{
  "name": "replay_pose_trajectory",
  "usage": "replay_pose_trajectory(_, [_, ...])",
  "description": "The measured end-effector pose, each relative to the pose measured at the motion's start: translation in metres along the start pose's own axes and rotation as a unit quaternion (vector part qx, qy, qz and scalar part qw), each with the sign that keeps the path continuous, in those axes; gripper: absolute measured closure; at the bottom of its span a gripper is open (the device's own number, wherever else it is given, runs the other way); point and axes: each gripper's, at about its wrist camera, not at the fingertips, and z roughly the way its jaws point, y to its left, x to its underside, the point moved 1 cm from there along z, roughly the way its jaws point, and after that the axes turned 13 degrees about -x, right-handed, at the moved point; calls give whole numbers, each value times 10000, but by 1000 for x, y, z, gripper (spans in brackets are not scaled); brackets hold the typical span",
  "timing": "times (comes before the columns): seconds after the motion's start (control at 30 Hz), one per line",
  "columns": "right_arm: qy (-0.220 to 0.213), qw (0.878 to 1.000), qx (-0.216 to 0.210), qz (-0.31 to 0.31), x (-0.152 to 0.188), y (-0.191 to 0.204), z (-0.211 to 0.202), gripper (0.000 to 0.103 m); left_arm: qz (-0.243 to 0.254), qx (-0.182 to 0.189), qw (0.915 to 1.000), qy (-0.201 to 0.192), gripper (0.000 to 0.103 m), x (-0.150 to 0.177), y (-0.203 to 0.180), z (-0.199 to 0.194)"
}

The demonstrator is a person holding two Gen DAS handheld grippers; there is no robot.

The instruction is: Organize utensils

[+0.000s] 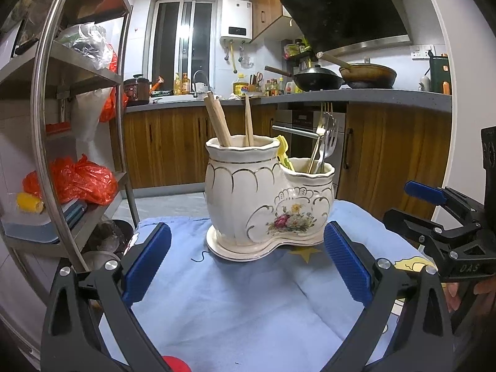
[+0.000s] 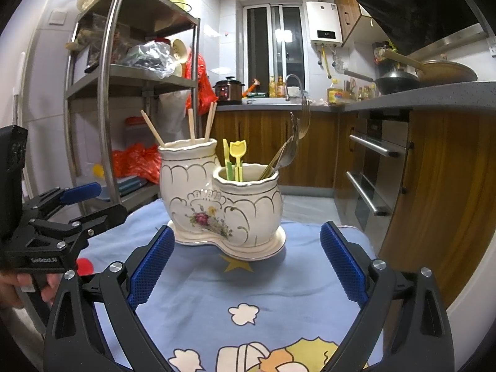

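The lower ends of all the utensils are hidden inside the ceramic holder (image 1: 266, 198); the wooden chopsticks (image 1: 218, 119) stand in its taller compartment, and the metal fork and spoon (image 1: 325, 141) lean in the lower one, overlapping so that the number of pieces cannot be made out; the yellow plastic utensils (image 2: 235, 159) share that lower compartment, showing plainly from the right wrist but only as a yellow sliver behind the tall rim from the left wrist. A small red object (image 1: 175, 365) is cut off at the bottom of the left view, and what it is cannot be told.

The holder stands upright on its matching saucer on the surface, which is covered by a light-blue cloth (image 2: 263, 282) printed with stars, clouds and a cartoon figure partly cut off by the frame.

The left claw (image 1: 248, 260) has its blue pads wide apart and grips nothing; the right claw (image 2: 248, 266) is likewise spread and empty; both sit near the holder without touching it, one to each side.

Behind is a kitchen: a steel shelf rack (image 2: 105, 93) with bags and dishes; wooden cabinets under a grey counter (image 1: 372, 96); two woks (image 1: 341, 77) beneath a range hood; an oven (image 2: 372, 167); a window and a white water heater (image 1: 236, 20).
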Motion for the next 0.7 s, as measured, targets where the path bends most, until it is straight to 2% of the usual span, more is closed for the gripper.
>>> replay_pose_trajectory(0.7, [-2,10000,-1,2,0,0,0,8,-3,-52,10000,30,6,1,-1,2])
